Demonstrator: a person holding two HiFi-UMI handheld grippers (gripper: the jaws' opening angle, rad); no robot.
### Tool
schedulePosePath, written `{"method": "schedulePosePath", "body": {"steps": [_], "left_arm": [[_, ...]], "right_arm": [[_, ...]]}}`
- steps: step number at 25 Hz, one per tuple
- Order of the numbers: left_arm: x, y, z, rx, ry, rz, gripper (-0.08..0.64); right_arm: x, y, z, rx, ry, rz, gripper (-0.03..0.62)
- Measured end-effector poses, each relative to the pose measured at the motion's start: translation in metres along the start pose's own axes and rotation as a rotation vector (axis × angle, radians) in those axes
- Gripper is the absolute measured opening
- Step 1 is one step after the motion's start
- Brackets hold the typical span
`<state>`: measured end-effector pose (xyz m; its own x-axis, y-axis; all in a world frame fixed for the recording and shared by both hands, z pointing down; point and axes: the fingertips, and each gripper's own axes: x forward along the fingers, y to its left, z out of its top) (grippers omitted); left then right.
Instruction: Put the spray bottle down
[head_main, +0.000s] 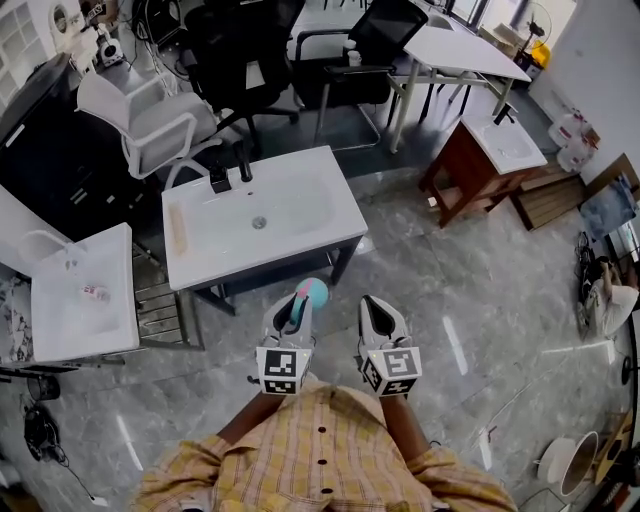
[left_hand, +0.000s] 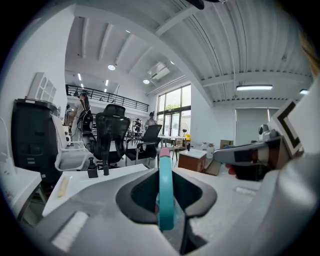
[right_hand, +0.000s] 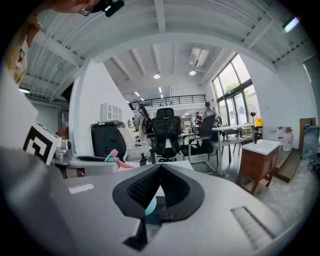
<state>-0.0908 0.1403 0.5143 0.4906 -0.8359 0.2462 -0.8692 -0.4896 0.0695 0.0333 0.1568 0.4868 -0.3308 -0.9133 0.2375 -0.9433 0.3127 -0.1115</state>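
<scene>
Holds the spray bottle (head_main: 311, 294) in the left gripper (head_main: 296, 314), jaws clenched on its teal part, pink tip upward. Holds nothing in the right gripper (head_main: 381, 312), jaw tips together, just beside the left one and level with it. Stands on the grey floor (head_main: 470, 330) with both grippers out in front of a checked shirt (head_main: 320, 450), short of the front edge of the white basin (head_main: 300, 200); bottle over the floor, near the basin's front right corner, not touching it. Right of that corner, open floor as far as a wooden vanity (head_main: 455, 180). Left of it, less room: a second basin (head_main: 60, 320) close by, with a slatted rack (head_main: 160, 300) in the gap between the two. Along the near basin's far edge, a black tap (head_main: 244, 160) and a black dispenser (head_main: 219, 180); right behind that edge, a white chair (head_main: 150, 120) and black office chairs (head_main: 240, 50) crowded together. Only from the head view: the basin's whole outline, its drain (head_main: 259, 222), the free floor around it. Only from the left gripper view: the grip itself, teal squeezed between the dark pads (left_hand: 137, 195), and the basin top low and flat ahead. Only from the right gripper view: its own ribbed pads (right_hand: 142, 187) closed to a thin wedge, and the left gripper off to the left with the bottle's pink piece poking above it.
</scene>
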Motion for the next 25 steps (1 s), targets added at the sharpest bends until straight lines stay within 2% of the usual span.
{"method": "schedulePosePath", "body": {"steps": [7, 18, 25], "left_arm": [[0.038, 0.031, 0.013, 0.022, -0.006, 0.003, 0.071], [0.073, 0.051, -0.003, -0.025, 0.043, 0.023, 0.071], [0.114, 0.07, 0.013, 0.018, 0.043, 0.071, 0.072]], "right_arm": [[0.046, -0.009, 0.008, 0.009, -0.009, -0.005, 0.002], [0.09, -0.022, -0.005, 0.0, 0.048, 0.011, 0.002], [0.144, -0.05, 0.013, 0.017, 0.016, 0.054, 0.002]]}}
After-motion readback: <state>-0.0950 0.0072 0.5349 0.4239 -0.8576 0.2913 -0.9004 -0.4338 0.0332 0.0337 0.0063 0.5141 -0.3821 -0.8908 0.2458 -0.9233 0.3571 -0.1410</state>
